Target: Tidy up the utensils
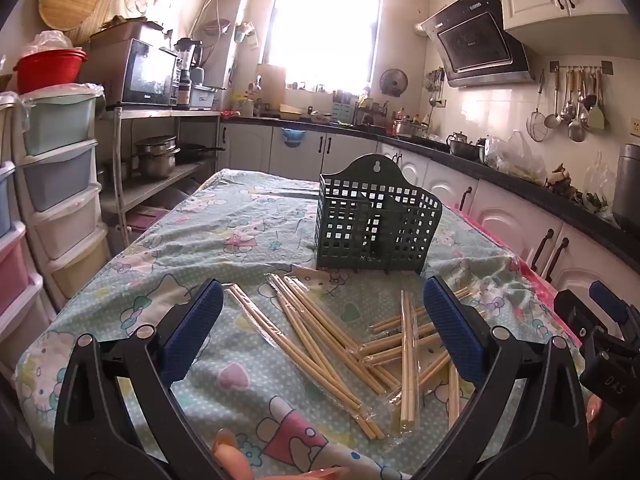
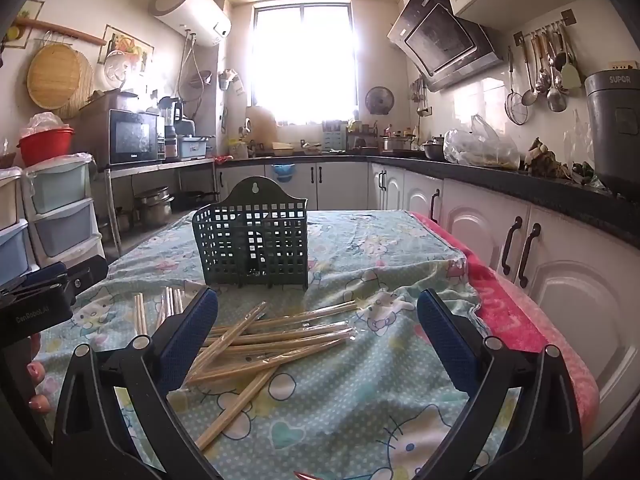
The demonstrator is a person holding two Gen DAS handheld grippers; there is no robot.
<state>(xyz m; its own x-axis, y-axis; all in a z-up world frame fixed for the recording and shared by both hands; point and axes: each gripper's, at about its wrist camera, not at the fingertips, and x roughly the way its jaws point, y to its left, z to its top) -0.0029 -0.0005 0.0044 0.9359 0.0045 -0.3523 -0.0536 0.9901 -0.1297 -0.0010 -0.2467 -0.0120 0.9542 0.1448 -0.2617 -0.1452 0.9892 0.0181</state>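
- Wrapped pairs of wooden chopsticks (image 1: 320, 344) are seen scattered in a loose, crossing heap on the desk (image 2: 380, 360), near its front edge; each pair is sealed in a clear sleeve.
- In the left wrist view part of the heap is hidden behind the right-hand pad, and the exact number of pairs cannot be made out where they overlap.
- In the right wrist view the same chopsticks (image 2: 272, 340) lie left of centre, several of them cut off by the left-hand pad.
- Just behind the heap a dark green perforated utensil holder (image 1: 376, 216) stands upright on the desk, with a hanging hole in its raised back plate.
- A divider can be made out inside the holder (image 2: 252, 236), but through the grid walls its contents cannot be told for certain; nothing is seen sticking out of the top.
- The left gripper (image 1: 324, 332) is held over the chopsticks, its blue-padded fingers (image 1: 192, 328) spread wide and touching nothing.
- The right gripper (image 2: 316, 344) hangs above the desk beside the heap, its fingers (image 2: 448, 344) likewise spread wide, with nothing between them.
- The desk is covered by a pale green cartoon-print cloth (image 1: 240, 220); a pink cloth edge (image 2: 520, 320) shows along its right side.
- Fingertips of the person (image 2: 36, 372) are partly visible at the frame edges.
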